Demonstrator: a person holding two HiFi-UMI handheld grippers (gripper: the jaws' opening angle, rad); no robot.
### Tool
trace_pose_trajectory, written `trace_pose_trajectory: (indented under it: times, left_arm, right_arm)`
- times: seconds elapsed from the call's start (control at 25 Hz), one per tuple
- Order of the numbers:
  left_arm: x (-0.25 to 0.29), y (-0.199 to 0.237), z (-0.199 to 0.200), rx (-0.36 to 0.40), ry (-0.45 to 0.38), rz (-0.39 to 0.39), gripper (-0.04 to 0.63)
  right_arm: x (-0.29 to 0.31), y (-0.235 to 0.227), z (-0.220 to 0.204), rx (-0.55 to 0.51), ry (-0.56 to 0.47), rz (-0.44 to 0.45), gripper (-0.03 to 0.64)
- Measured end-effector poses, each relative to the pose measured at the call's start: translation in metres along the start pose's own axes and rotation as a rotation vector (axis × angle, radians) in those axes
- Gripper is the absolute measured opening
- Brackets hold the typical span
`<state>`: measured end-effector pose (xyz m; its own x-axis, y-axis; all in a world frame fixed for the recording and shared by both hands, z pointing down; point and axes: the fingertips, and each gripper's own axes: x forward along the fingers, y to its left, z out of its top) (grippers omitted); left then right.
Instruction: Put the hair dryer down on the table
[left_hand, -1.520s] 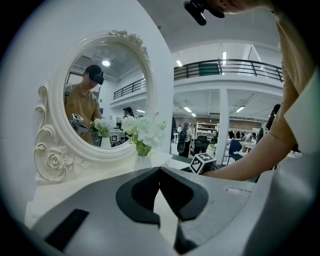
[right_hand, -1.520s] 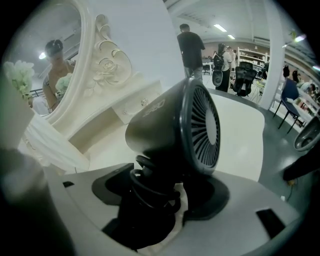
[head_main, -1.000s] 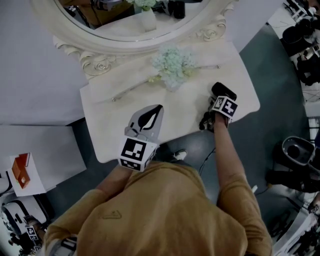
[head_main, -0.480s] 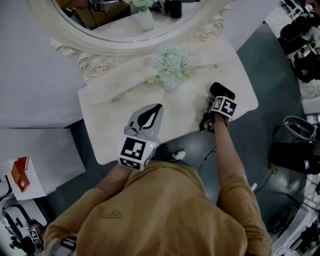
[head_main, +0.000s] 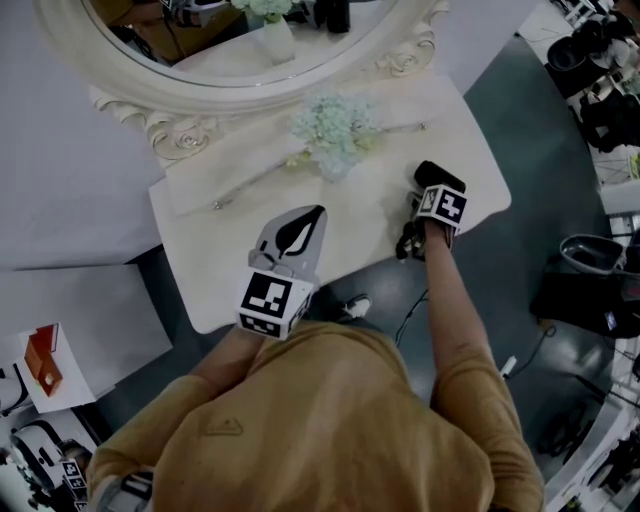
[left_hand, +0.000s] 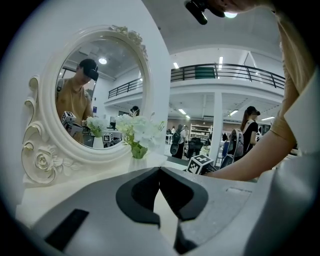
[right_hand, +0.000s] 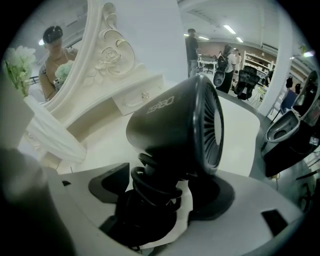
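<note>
Nearest, the person's mustard shirt fills the bottom of the head view, with both arms reaching out from it over the near edge of the white dressing table. The left gripper hangs just past that front edge, a little left of centre, pointing almost level toward the mirror; in the left gripper view its jaws meet at the tips with nothing between them. A stretch of bare tabletop lies between the two grippers. The right gripper is tilted steeply down close to the table's right front corner, its forearm crossing the near edge. Its jaws have just been opening, and in the right gripper view the pads stand apart on either side of the handle, with a sliver of white table showing beside the right pad. The black hair dryer lies on the table there, its handle wrapped in its coiled cord between those jaws and its round vented head toward the back. It is near the right edge, beyond which the dark floor drops away, with black equipment well apart from the table. Farther back, a bunch of pale flowers stands mid-table, just before a small drawer at the base of the ornate oval mirror, which closes off the far edge.
</note>
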<state>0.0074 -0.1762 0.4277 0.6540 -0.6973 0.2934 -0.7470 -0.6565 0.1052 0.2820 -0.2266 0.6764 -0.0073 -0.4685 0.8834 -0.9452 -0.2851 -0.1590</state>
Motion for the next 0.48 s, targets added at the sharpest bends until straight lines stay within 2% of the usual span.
trace_pose_trajectory:
  times: [0.2,0.48]
  left_arm:
    - [0.0,-0.0031,-0.0003,-0.005,-0.001,-0.009,0.003]
    - [-0.005,0.003,-0.0065,-0.019,0.002,-0.004,0.003]
  right_arm:
    - [0.0015,-0.0018,-0.0024,0.011,0.044,-0.021,0.38]
    - [-0.0005,-0.0058,-0.0037,0.019,0.052,-0.054,0.403]
